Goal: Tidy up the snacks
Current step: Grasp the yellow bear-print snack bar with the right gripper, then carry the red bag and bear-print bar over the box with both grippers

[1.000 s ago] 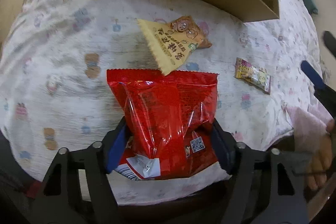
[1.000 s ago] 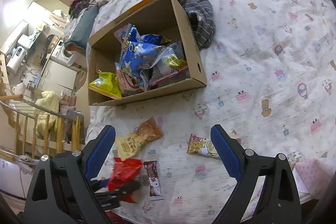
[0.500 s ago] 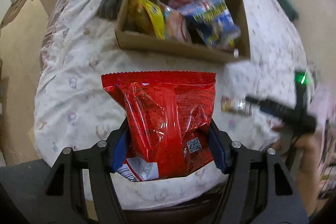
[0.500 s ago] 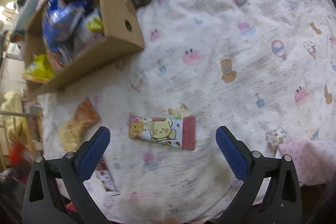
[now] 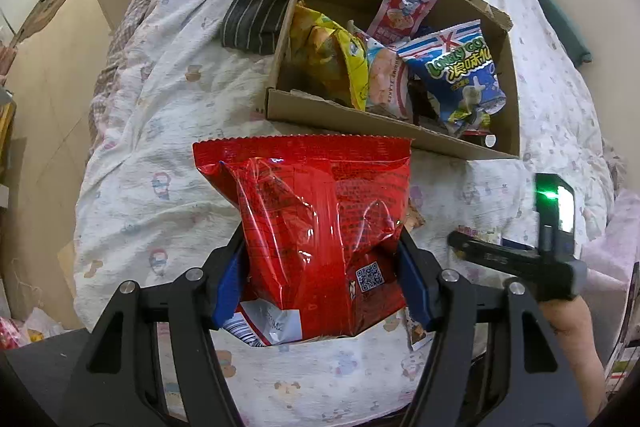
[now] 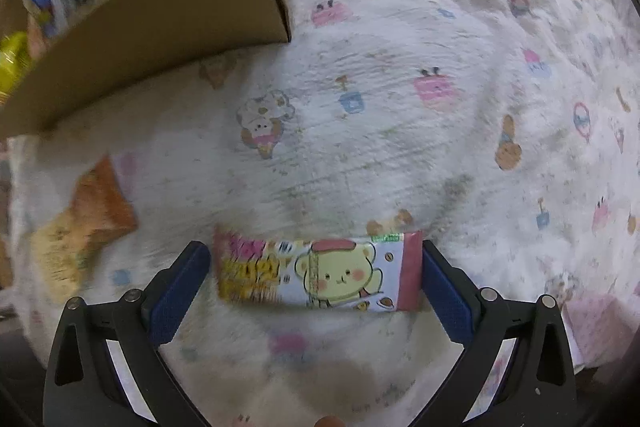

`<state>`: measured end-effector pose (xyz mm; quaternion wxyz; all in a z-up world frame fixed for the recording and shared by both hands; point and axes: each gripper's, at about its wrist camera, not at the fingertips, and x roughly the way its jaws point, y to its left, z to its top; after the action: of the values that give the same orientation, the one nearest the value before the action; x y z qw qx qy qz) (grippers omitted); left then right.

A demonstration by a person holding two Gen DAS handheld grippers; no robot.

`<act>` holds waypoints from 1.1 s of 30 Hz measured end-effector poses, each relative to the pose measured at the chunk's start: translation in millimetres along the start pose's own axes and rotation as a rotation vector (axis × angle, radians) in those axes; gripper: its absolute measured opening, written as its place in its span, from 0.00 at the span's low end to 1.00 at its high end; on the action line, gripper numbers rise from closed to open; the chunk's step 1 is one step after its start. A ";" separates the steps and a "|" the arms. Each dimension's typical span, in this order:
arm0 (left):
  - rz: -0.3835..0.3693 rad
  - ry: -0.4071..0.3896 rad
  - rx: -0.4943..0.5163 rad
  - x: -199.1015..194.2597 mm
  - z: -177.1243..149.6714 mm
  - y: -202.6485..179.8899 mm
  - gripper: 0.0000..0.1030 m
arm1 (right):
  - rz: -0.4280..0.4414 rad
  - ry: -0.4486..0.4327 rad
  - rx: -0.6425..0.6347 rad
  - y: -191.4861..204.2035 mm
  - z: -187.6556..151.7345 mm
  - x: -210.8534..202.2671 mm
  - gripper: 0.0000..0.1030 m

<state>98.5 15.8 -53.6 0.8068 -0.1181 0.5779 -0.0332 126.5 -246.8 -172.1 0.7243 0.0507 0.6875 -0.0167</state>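
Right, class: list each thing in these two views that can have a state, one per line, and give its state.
left gripper: shut on the red snack bag
red snack bag: sealed, held up off the bed
right gripper: open, jaws just widened, straddling the bear snack bar
bear snack bar: sealed, lying flat on the bedspread
cardboard box: open, holding several snack bags
orange snack packet: lying flat, loose

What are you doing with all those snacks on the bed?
A person is tidying snacks into the cardboard box on the bed. The left gripper is clamped on a red snack bag, held up in front of the box, which already has several packets inside. The right gripper has just opened its jaws wide and is set around a small bear-print packet lying on the bedspread, not squeezing it yet. An orange packet lies on the bed too.
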 end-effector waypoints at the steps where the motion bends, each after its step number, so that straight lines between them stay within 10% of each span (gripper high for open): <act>1: 0.002 -0.009 0.004 -1.6 -0.5 -0.4 0.61 | -0.025 0.001 -0.009 4.1 1.0 4.5 1.00; 6: -0.011 -0.027 -0.024 -6.1 -0.9 3.2 0.61 | -0.066 -0.017 -0.049 16.8 -1.7 8.7 0.99; 15: -0.013 -0.042 -0.030 -8.1 -1.9 3.5 0.61 | -0.007 -0.062 -0.116 6.7 -21.8 -15.8 0.69; 33: 0.115 -0.146 -0.065 -20.7 11.9 15.0 0.61 | 0.379 -0.271 -0.061 -39.7 -40.1 -135.9 0.65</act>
<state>101.6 36.1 -34.3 0.8431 -0.1127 0.5242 0.0406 75.5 -288.6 -40.5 0.8012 0.1543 0.5624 0.1337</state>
